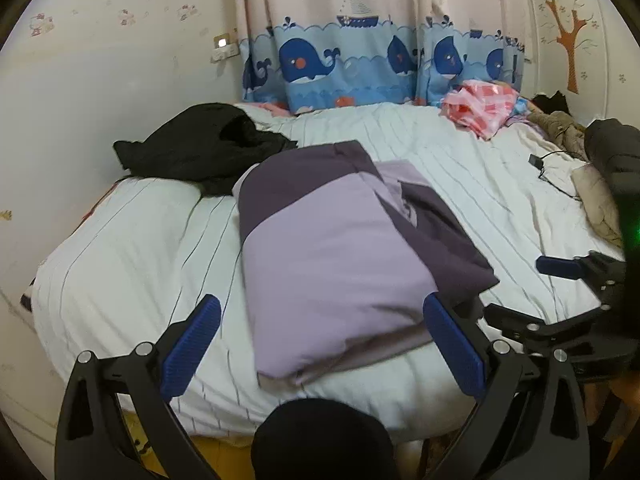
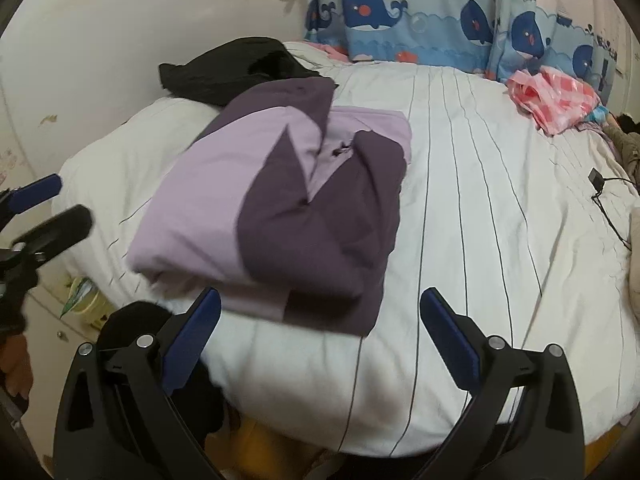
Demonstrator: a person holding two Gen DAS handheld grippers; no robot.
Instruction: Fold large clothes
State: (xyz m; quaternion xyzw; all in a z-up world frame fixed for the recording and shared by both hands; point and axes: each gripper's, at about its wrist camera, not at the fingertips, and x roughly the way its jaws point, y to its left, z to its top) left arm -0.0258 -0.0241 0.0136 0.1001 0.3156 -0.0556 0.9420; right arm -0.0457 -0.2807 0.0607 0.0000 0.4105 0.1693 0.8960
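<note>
1. Across both views, no brand, label or readable writing is showing; only printed whales and boats are running along the curtain (image 1: 360,68) at the top of the frame.
2. I am holding my left gripper (image 1: 320,336) low at the bottom of the left wrist view, pointing over the near edge of the bed (image 1: 132,248); its blue pads (image 1: 192,350) are standing wide apart, gripping nothing, with the near end of the garment lying between them in the picture.
3. I am holding my right gripper (image 2: 320,332) the same way at the bottom of the right wrist view, fingers spread wide and carrying nothing; whether a pad is brushing the cloth I cannot tell.
4. The purple jacket (image 1: 332,264), folded into a thick bundle of light lilac and dark plum panels, is lying at the centre of the left view and left of centre in the right view (image 2: 276,208), on the striped white bedding.
5. A black garment (image 1: 204,148) is sitting behind it toward the upper left, touching its far end.
6. A pink checked cloth (image 2: 556,96) is lying well apart at the upper right.
</note>
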